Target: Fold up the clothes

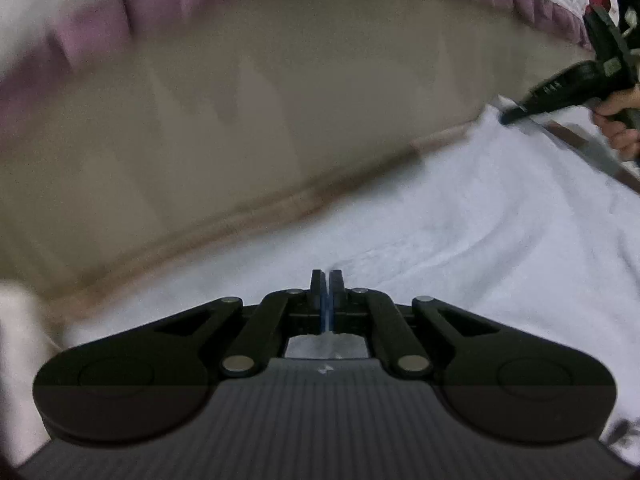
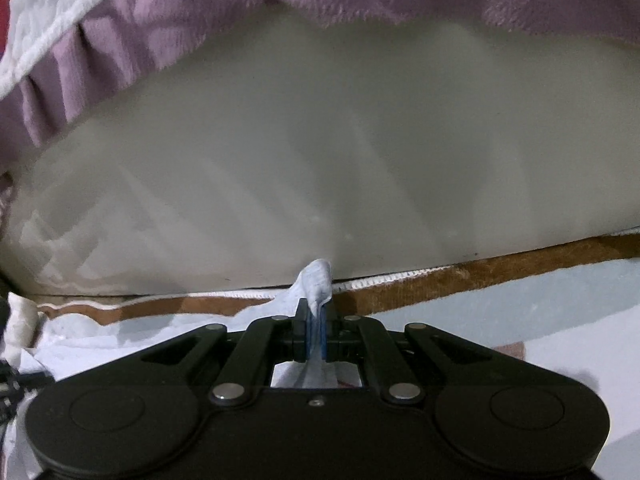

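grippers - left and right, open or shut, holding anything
left gripper: shut; whether it pinches the white garment cannot be told.
right gripper: shut on a fold of the white garment.

Left wrist view: looks forward and down along its own shut left gripper (image 1: pixel 327 280), low and close over the white garment (image 1: pixel 460 220), pale floor (image 1: pixel 240 120) ahead, frame motion-blurred. Right wrist view: same forward, downward slant along the right gripper (image 2: pixel 316 312), just above the cloth. Shared ground: white garment, floor, purple bed frill (image 1: pixel 92 36) at 12 o'clock; the left view also catches the right gripper and its hand (image 1: pixel 618 120) at 2 o'clock.
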`<control>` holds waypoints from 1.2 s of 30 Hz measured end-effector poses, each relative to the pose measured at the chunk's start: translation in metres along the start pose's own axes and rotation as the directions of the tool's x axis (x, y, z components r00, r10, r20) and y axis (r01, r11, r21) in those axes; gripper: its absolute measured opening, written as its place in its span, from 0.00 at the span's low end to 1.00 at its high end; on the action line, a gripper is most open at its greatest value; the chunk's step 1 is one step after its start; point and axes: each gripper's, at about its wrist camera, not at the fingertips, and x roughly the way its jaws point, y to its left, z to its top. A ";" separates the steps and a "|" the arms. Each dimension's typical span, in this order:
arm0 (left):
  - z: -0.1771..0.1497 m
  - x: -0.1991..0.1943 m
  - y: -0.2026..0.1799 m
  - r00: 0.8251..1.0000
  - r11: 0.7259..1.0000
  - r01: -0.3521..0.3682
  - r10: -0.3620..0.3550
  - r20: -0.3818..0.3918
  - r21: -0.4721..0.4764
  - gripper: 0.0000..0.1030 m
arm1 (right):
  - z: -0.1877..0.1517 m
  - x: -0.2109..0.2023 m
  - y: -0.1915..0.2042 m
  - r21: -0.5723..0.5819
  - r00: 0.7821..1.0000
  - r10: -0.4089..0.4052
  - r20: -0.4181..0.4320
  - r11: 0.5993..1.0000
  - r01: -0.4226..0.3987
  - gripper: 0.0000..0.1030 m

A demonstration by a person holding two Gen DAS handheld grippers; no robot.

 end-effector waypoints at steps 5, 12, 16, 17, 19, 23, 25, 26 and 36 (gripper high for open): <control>0.016 0.022 0.004 0.995 0.994 -0.105 0.105 -0.001 -0.018 0.01 | 0.004 0.000 -0.001 -0.001 1.000 0.025 -0.004 1.000 -0.025 0.11; 0.004 0.050 0.008 0.977 0.972 -0.214 0.211 -0.043 -0.101 0.01 | 0.012 -0.005 -0.007 0.075 0.998 -0.056 0.029 0.996 0.053 0.37; -0.004 0.046 0.017 0.975 0.960 -0.223 0.220 -0.036 -0.171 0.01 | 0.009 -0.024 -0.014 0.132 1.000 -0.011 0.030 0.991 0.007 0.39; -0.005 0.047 0.015 0.978 0.964 -0.209 0.207 -0.026 -0.163 0.01 | 0.008 -0.026 -0.014 0.116 1.000 -0.003 0.020 0.993 0.001 0.39; -0.008 0.050 0.011 0.981 0.972 -0.192 0.191 -0.021 -0.139 0.01 | 0.007 -0.026 -0.015 0.081 1.000 0.005 -0.011 0.997 -0.004 0.39; -0.010 0.054 0.013 0.987 0.972 -0.162 0.158 -0.038 -0.169 0.01 | 0.006 -0.013 -0.012 0.018 0.999 -0.008 -0.046 1.000 0.008 0.41; -0.010 0.055 0.020 0.990 0.969 -0.137 0.130 -0.047 -0.206 0.01 | 0.008 -0.003 -0.007 0.008 1.000 -0.007 -0.028 1.000 0.007 0.51; -0.009 0.054 0.025 0.992 0.969 -0.121 0.113 -0.048 -0.217 0.01 | 0.009 0.001 -0.004 0.002 1.000 -0.004 -0.010 1.000 0.004 0.53; -0.013 -0.002 0.101 0.995 0.913 -0.083 0.098 0.018 -0.399 0.09 | 0.036 0.007 0.008 -0.132 0.991 -0.131 0.039 0.982 0.135 0.03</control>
